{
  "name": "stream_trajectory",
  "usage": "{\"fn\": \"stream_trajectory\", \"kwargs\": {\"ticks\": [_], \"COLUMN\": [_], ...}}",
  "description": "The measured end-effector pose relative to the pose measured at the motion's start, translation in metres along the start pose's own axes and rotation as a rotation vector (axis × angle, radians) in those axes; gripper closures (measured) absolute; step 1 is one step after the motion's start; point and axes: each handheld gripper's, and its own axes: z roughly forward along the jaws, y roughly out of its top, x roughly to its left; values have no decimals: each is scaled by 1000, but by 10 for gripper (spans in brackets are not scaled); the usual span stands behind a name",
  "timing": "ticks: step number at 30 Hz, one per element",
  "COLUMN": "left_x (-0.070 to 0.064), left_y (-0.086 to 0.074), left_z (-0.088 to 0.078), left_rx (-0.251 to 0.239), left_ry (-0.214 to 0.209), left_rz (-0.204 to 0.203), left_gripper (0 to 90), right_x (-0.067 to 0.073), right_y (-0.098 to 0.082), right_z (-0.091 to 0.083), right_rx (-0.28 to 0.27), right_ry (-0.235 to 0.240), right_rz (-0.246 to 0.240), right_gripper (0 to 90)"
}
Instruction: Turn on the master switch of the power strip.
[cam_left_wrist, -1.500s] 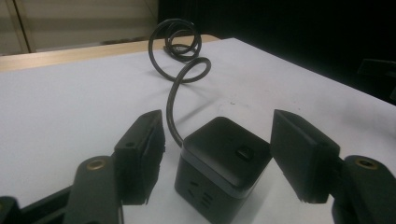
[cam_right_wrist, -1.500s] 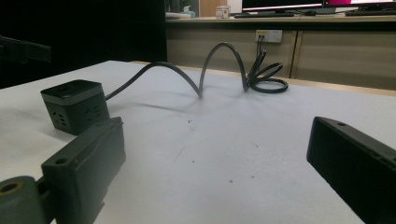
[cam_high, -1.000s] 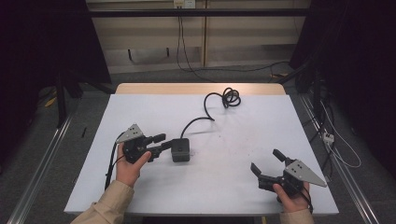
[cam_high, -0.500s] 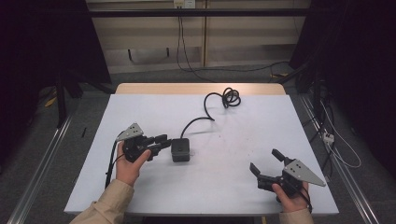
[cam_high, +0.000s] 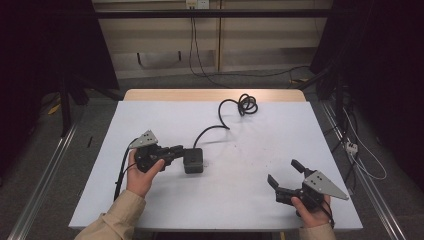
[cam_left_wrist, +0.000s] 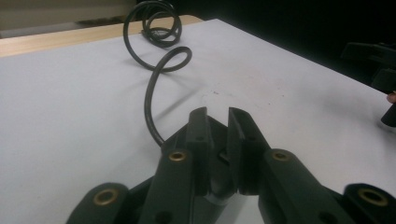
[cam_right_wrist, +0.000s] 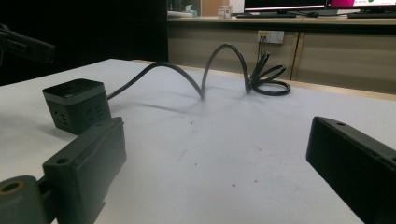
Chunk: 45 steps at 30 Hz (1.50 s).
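- A black cube (cam_high: 193, 160) sits left of the middle of the white table (cam_high: 260, 195). It is a power-socket block: a paler grey band runs round it just under the top, and the side facing the right gripper view carries socket slots (cam_right_wrist: 77, 111).
- A black cord (cam_high: 220, 127) leaves the cube's far side, arches up off the table and ends in a loose coil (cam_high: 246, 104) near the far wooden edge.
- The left gripper (cam_high: 176, 151) points at the cube from the left, jaw tips at its near face. In the left gripper view the jaws (cam_left_wrist: 217, 140) stand close together with a narrow gap. A dark part lies low between them, but whether they pinch it I cannot tell.
- The right gripper (cam_high: 285, 175) is at the near right of the table, well apart from the cube, jaws spread wide with nothing between them.
- A hand (cam_high: 141, 175) holds the left gripper and another hand (cam_high: 312, 215) the right.
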Motion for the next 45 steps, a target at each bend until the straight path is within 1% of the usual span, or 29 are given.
{"fn": "stream_trajectory", "kwargs": {"ticks": [2,3,5,7,9,13,17,19,24,25,29,32,34,37,40,45], "left_x": [-1,0,1,2,2,2,2,2,1,1,0,-1,-2,-4,-4,-6], "left_y": [2,2,2,2,2,2,2,2,2,2,3,3,4,5,5,4], "left_z": [2,3,4,5,5,5,5,5,7,7,9,9,9,10,11,12], "left_rx": [6,7,9,12,19,25,28,35,32,37,45,43,42,50,52,57], "left_ry": [6,0,3,1,9,11,6,6,-3,-3,-3,-6,-7,-10,-11,-15], "left_rz": [1,-3,-7,-19,-13,-10,-10,-7,-11,-5,-2,-1,4,9,13,9], "left_gripper": [829,831,834,855,860,884,900,900,900,900,900,900,900,900,900,900], "right_x": [0,0,-1,-2,-2,-2,-1,-1,-1,-1,-2,-3,-3,-2,-1,0], "right_y": [0,0,0,0,0,0,0,0,1,1,0,1,1,2,2,2], "right_z": [-1,-1,-2,-3,-3,-2,-2,-2,-2,-2,-1,-2,-1,-1,1,2], "right_rx": [-1,-1,0,-2,-2,-1,0,0,-2,-2,1,2,0,0,1,1], "right_ry": [0,1,1,-2,-2,-3,-4,-4,-4,-4,-2,-4,-6,-2,0,5], "right_rz": [4,1,0,0,2,0,2,-1,-4,-4,-5,-6,0,-9,-3,-10], "right_gripper": [43,43,43,43,43,43,43,43,43,43,43,43,43,44,45,45]}}
